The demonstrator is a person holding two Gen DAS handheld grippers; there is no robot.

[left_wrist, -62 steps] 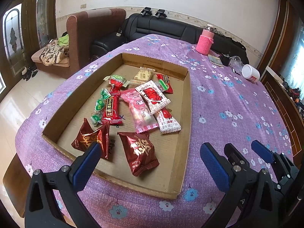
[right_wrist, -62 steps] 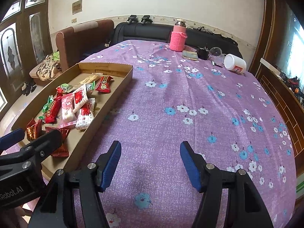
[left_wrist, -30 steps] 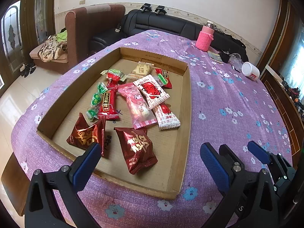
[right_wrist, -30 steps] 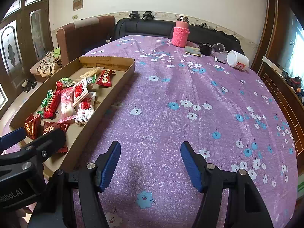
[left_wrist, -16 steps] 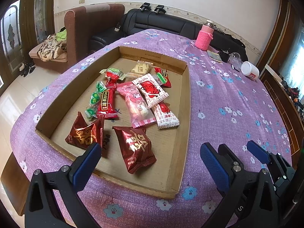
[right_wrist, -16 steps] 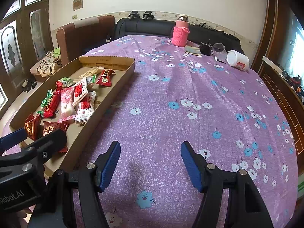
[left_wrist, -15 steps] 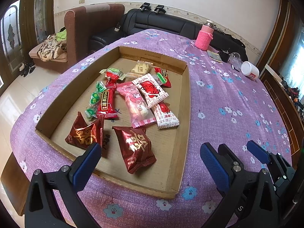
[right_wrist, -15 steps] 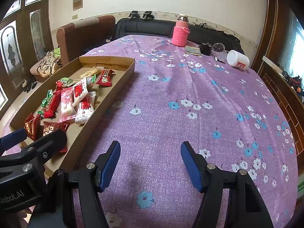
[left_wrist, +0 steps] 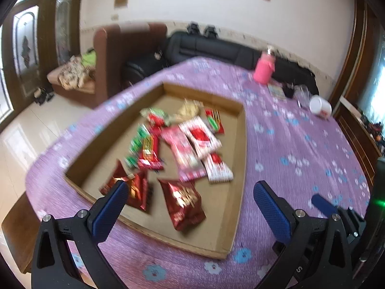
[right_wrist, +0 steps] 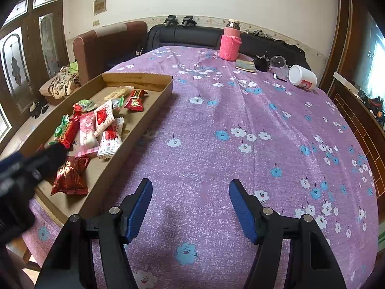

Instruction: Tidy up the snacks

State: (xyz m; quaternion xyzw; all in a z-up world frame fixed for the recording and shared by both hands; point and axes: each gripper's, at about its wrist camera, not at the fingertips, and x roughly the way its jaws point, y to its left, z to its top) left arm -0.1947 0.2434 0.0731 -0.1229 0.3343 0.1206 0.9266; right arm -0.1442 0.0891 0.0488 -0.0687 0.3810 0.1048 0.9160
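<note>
Surface: a table under a purple cloth printed with blue and white flowers [right_wrist: 216,125].
Tray: a shallow brown cardboard tray [right_wrist: 154,101] lies on the cloth's left part, open side up.
Snacks: all wrapped snacks lie inside the tray. Two dark red foil packets [left_wrist: 182,202] sit nearest its near edge; beyond them are a long pink wrapper [left_wrist: 182,151], a white wrapper with a red picture [left_wrist: 201,137], a smaller white-and-red packet [left_wrist: 217,167], a red bar-shaped wrapper [left_wrist: 149,153], green-wrapped sweets [left_wrist: 137,142] and a pale biscuit pack [left_wrist: 190,108] near the far wall.
Left gripper: the black left gripper with blue pads [left_wrist: 190,207] hovers over the tray's near edge, jaws spread wide and empty, a dark red packet showing between them. Its view is blurred.
Right gripper: the black right gripper with blue pads [right_wrist: 190,204] hangs above bare cloth right of the tray, jaws apart, gripping nothing.
Far end: a pink knitted-sleeve bottle [right_wrist: 229,45], a clear glass [right_wrist: 279,65] and a white jar lying on its side [right_wrist: 302,77] stand well apart from the tray.
</note>
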